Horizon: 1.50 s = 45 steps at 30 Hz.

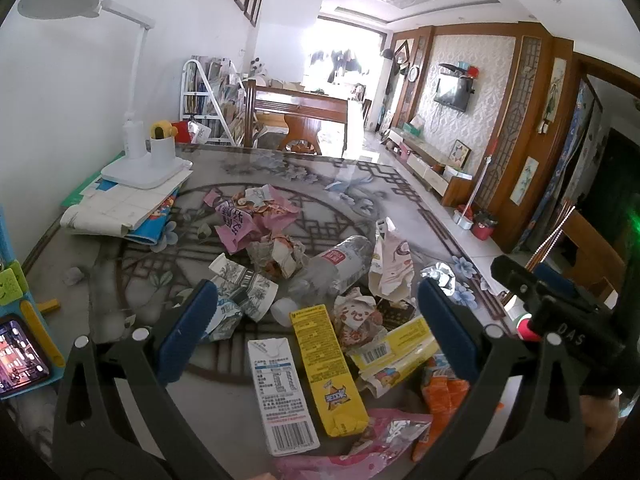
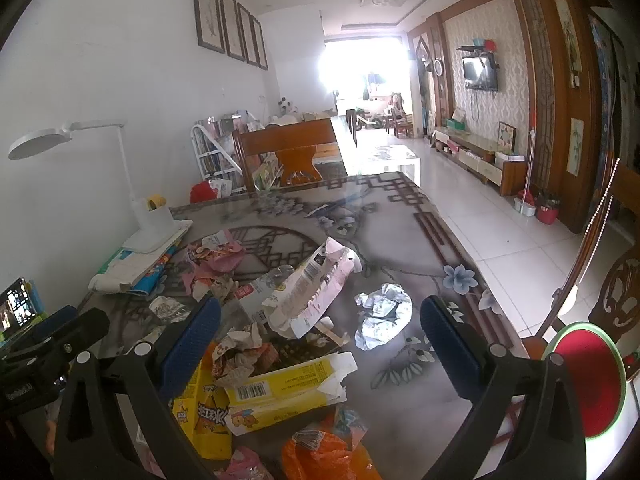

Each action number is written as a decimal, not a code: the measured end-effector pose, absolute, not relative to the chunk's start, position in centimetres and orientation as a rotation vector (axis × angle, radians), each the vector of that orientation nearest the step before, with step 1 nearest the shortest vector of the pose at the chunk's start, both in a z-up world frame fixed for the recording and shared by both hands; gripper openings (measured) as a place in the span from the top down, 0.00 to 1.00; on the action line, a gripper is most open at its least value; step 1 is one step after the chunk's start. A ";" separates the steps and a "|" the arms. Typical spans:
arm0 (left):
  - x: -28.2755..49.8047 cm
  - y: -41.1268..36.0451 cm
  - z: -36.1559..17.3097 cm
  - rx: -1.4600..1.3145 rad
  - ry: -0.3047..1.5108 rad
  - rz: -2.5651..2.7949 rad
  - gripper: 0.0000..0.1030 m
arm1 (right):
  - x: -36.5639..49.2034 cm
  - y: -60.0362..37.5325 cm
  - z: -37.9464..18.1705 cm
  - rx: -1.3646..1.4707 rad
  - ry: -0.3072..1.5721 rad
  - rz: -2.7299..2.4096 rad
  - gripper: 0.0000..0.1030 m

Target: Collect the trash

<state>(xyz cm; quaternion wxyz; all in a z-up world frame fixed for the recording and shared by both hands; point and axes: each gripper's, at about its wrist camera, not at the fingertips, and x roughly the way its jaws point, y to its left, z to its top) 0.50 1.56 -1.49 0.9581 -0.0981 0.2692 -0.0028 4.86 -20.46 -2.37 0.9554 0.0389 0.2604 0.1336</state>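
Trash lies heaped on the glass-topped table [image 1: 372, 184]. In the left wrist view I see a white carton [image 1: 280, 392], a yellow carton [image 1: 326, 368], a clear plastic bottle [image 1: 344, 264], pink wrappers [image 1: 248, 220], crumpled paper and an orange wrapper [image 1: 440, 400]. My left gripper [image 1: 316, 320] is open above the cartons and holds nothing. In the right wrist view my right gripper [image 2: 320, 332] is open and empty over a torn yellow box [image 2: 288, 388], a pink-white torn carton [image 2: 312, 292], silver foil [image 2: 384, 312] and an orange bag [image 2: 320, 456].
A white desk lamp [image 1: 136, 152] stands on papers at the table's left by the wall. A phone [image 1: 20, 356] is propped at the left edge. A red round object [image 2: 588, 380] and a wooden chair [image 2: 616, 292] are at the right. Another chair [image 1: 296, 116] stands beyond the table.
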 end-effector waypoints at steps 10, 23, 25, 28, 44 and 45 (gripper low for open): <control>0.5 1.6 -1.6 -0.199 0.550 -0.005 0.05 | 4.6 -20.7 -3.2 0.079 0.537 0.270 0.07; 0.5 1.6 -1.7 -0.201 0.555 -0.005 0.05 | 4.8 -20.8 -3.6 0.077 0.565 0.268 0.07; 0.6 1.7 -2.0 -0.204 0.569 -0.003 0.05 | 5.0 -21.0 -3.6 0.070 0.580 0.265 0.07; 0.6 2.0 -2.4 -0.218 0.598 -0.020 0.05 | 5.3 -21.4 -4.6 0.035 0.650 0.277 0.07; 2.4 4.4 -7.4 -0.343 0.925 0.064 0.29 | 6.3 -20.0 -11.6 -0.032 1.128 0.451 0.19; 2.5 4.7 -7.9 -0.355 0.952 0.073 0.29 | 6.4 -19.7 -11.9 -0.044 1.141 0.453 0.19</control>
